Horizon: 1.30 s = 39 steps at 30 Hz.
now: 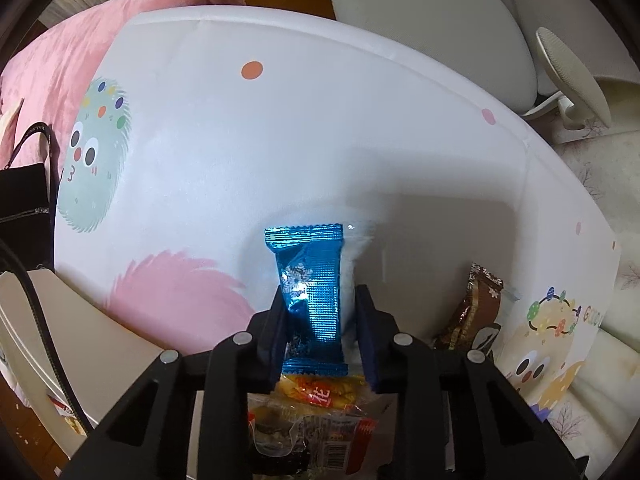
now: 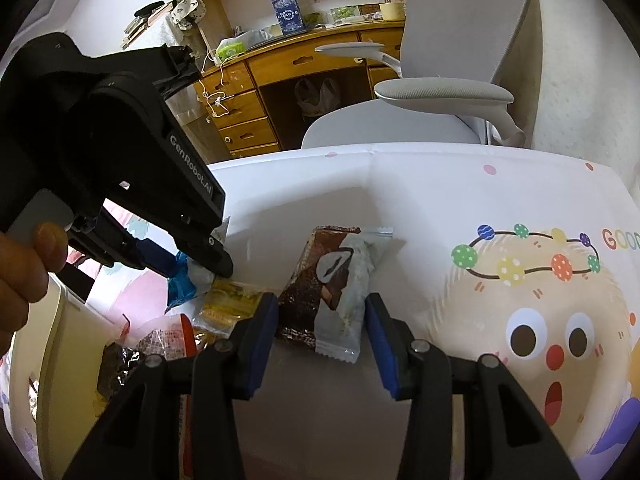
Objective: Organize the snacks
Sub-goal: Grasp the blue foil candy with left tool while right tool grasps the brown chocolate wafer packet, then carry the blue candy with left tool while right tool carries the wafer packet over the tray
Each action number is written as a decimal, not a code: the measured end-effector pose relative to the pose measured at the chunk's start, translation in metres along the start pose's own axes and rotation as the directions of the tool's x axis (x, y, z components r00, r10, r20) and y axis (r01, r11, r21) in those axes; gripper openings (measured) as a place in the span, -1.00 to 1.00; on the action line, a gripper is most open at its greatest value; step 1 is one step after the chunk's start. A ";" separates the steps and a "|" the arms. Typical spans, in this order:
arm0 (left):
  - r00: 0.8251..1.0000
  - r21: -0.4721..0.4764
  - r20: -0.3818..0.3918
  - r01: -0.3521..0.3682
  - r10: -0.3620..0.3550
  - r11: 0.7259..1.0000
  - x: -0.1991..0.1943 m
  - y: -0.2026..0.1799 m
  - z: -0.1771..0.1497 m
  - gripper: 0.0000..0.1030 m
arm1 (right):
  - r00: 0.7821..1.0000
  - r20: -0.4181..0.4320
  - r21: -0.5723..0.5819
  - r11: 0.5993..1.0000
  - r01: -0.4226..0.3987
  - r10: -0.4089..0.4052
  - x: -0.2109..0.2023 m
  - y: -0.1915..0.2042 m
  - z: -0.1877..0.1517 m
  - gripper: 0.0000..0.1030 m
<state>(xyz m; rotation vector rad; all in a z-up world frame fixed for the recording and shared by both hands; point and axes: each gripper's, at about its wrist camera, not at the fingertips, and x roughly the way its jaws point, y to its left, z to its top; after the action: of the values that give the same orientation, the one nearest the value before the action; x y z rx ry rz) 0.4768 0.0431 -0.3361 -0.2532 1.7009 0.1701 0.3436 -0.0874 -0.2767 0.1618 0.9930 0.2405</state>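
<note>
Left gripper [image 1: 320, 320] points straight down, jaws closed on the blue foil packet [image 1: 310, 280], pads pressing both its sides. Right gripper [image 2: 320, 320] angles down over the brown-and-pale packet [image 2: 332, 292]; its jaws flank the packet, but I can't tell whether the pads actually press it. Both packets sit on the white printed tabletop [image 1: 280, 140], the brown one nearer its right edge. A loose pile of mixed snack wrappers [image 2: 208, 320] lies at the near edge, beside a beige box [image 1: 60, 340] at the left. Judgement: early stage, nothing looks sorted yet, and most of the pile is untouched.
</note>
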 end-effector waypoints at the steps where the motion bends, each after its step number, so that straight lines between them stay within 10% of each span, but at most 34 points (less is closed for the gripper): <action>1: 1.000 0.004 0.000 0.008 -0.008 1.000 -0.001 0.000 -0.001 -0.45 | 1.000 -0.003 0.009 1.000 0.000 0.000 0.000 -0.001 0.001 -0.27; 12: 0.997 0.098 0.022 0.073 -0.075 0.993 -0.045 -0.004 -0.020 -0.45 | 0.999 -0.048 0.102 0.995 0.015 -0.011 -0.011 -0.011 0.003 -0.74; 39: 0.982 0.286 0.136 0.090 -0.133 0.954 -0.186 0.007 -0.159 -0.45 | 1.000 -0.011 0.119 0.993 -0.006 0.007 -0.158 -0.001 -0.022 -0.76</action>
<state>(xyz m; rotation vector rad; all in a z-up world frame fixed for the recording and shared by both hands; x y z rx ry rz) 0.3472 0.0219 -0.1290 -0.1221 1.5309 -0.1318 0.2425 -0.1309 -0.1607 0.2723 1.0192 0.1888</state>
